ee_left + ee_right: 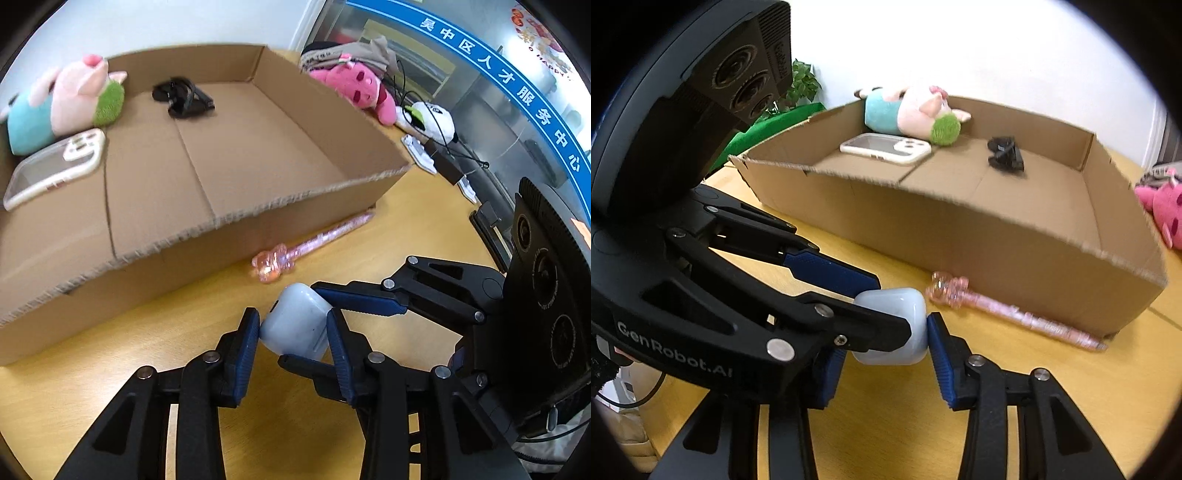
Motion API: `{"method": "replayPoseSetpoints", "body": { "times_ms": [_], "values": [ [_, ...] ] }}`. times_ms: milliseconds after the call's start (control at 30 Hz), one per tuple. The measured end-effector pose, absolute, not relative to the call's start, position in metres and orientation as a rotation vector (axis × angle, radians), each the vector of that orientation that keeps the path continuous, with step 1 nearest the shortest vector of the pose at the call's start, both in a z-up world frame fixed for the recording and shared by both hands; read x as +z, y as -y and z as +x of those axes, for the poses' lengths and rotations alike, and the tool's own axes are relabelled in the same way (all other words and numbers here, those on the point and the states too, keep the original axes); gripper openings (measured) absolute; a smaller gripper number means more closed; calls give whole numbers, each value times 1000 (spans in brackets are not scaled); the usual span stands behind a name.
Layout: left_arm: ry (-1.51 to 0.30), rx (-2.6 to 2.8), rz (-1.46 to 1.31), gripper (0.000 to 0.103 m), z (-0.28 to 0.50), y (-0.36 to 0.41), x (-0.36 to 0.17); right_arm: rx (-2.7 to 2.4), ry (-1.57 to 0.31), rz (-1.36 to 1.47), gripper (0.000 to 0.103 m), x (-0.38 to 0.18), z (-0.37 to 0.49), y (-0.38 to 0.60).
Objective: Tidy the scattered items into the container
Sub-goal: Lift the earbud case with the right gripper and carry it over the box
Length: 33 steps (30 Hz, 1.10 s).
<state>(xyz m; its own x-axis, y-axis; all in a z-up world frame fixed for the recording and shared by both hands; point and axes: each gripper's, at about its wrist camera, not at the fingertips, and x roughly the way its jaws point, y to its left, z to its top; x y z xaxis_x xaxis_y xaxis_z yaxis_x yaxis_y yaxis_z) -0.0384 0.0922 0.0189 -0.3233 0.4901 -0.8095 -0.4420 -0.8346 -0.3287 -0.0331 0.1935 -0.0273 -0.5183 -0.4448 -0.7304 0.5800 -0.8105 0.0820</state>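
Your wooden counter (424,236) carries the cardboard box (258,236); the pink wand (310,243) lies at its five o'clock.

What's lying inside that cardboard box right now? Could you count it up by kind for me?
Inside the cardboard box:
Plush toys: 1, a pig plush
Phone cases: 1, a clear phone case
Black clips: 1, a black clip
Total: 3

Two black linkage grippers (293,343) with ribbed blue pads (940,360), silver pivot screws and white "GenRobot.AI" lettering behind the jaws.
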Motion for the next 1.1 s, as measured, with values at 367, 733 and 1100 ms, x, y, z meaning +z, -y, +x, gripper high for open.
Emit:
{"method": "replayPoseSetpoints", "body": {
  "times_ms": [367,733,1100],
  "values": [
    [23,2286,-1227,40,-42,-74,74,-2335,-283,886,41,23,-38,-180],
    [5,2403,-1094,39,-80,-23,143,-2323,-383,724,41,86,-78,-136],
    [16,2476,-1206,36,-132,42,139,-2182,-405,785,41,94,-143,-71]
  ]
}}
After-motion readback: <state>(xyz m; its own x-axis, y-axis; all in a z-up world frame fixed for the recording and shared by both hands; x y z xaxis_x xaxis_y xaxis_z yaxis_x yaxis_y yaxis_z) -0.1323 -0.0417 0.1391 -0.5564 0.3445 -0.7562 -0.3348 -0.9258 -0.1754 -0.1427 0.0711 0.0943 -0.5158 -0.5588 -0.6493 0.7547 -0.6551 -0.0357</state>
